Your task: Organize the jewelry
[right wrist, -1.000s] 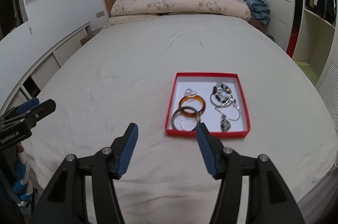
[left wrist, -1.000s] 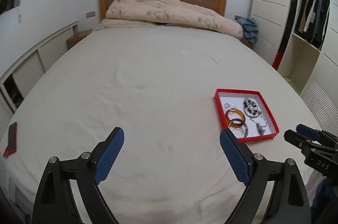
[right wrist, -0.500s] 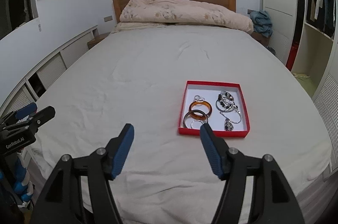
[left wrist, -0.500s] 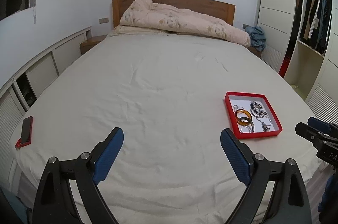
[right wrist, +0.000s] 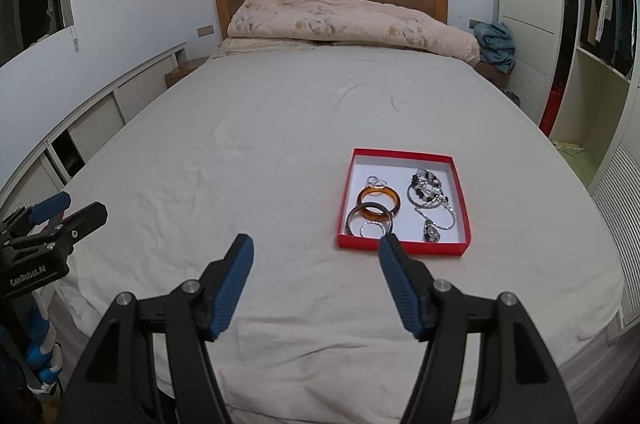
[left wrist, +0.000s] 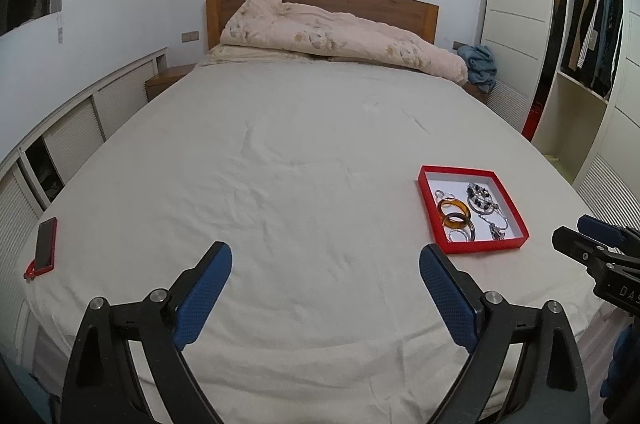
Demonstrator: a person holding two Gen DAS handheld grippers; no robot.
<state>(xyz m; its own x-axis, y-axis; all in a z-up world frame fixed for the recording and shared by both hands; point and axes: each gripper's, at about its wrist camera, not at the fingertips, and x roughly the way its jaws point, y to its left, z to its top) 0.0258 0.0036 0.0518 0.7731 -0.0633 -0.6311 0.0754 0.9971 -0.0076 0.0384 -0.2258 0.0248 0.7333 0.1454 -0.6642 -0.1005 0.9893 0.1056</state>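
Note:
A red-rimmed box (right wrist: 464, 201) with a white floor lies on the bed near its front right; it also shows in the left wrist view (left wrist: 510, 201). Inside lie two amber bangles (right wrist: 378, 199), small silver rings (right wrist: 375, 180), a beaded bracelet (right wrist: 426, 185) and a chain with a pendant (right wrist: 432, 232). My right gripper (right wrist: 314, 252) is open and empty, just short of the box's front edge. My left gripper (left wrist: 325, 262) is open and empty, to the left of the box above the sheet.
The bed (left wrist: 280, 151) has a cream sheet, with a folded duvet (left wrist: 340, 35) at the headboard. A phone in a red case (left wrist: 44, 244) lies at the bed's left edge. A wardrobe with hanging clothes (left wrist: 592, 35) stands on the right.
Both grippers have drawn back and up from the bed, so the box looks smaller and farther. Both stay open and empty. The jewelry has not moved.

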